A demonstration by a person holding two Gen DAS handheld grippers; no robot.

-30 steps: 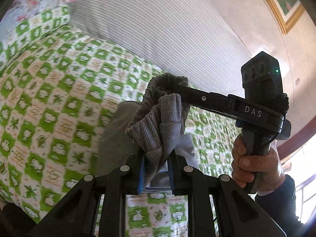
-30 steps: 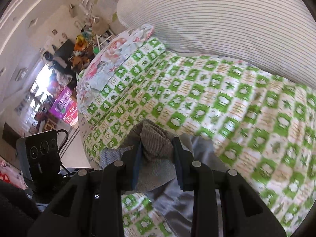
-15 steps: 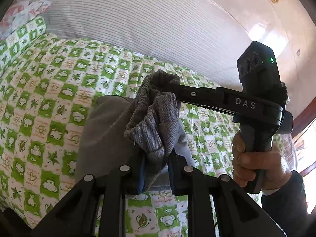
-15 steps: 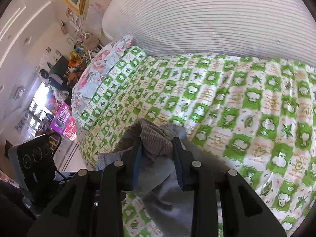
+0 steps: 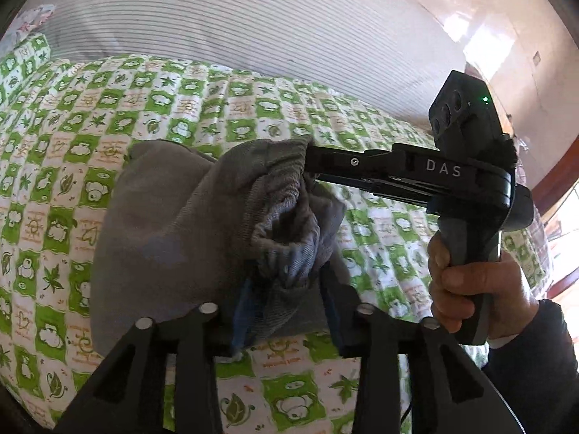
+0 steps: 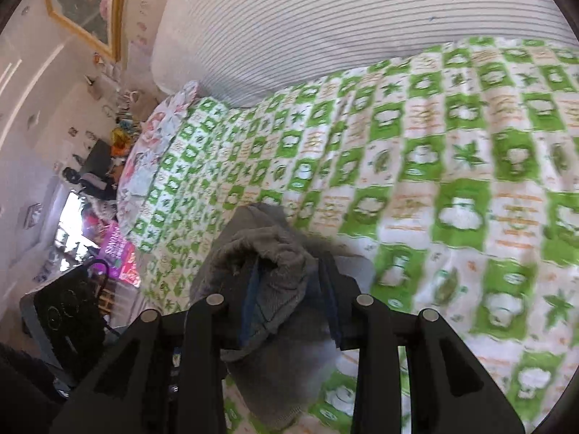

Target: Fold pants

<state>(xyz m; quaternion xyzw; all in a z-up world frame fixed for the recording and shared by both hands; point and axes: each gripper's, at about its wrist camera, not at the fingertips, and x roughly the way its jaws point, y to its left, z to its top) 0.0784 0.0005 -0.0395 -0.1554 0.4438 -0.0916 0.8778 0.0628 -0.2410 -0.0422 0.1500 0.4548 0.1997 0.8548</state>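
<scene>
The grey pants [image 5: 163,235] lie flat on the green checked bedspread [image 5: 72,126], with the waistband end bunched up near me. My left gripper [image 5: 286,303] straddles that bunch, and its jaws are opening, so the cloth sits loose between the pads. My right gripper [image 5: 315,166], held by a hand [image 5: 470,282], reaches in from the right with its fingertips buried in the waistband. In the right wrist view, my right gripper [image 6: 289,300] holds a fold of the pants [image 6: 267,246] between its pads, and its jaws are opening slightly.
A large striped cushion [image 5: 253,29] runs along the far side of the bed. A floral pillow [image 6: 152,152] lies at the left end of the bedspread [image 6: 452,166], with cluttered furniture and a framed picture beyond. The left gripper's camera block [image 6: 61,318] shows at lower left.
Both grippers carried the pants forward and down, and more cloth now rests on the bedspread. The left jaws have spread apart, loosening the bunch. The right jaws stand slightly wider.
</scene>
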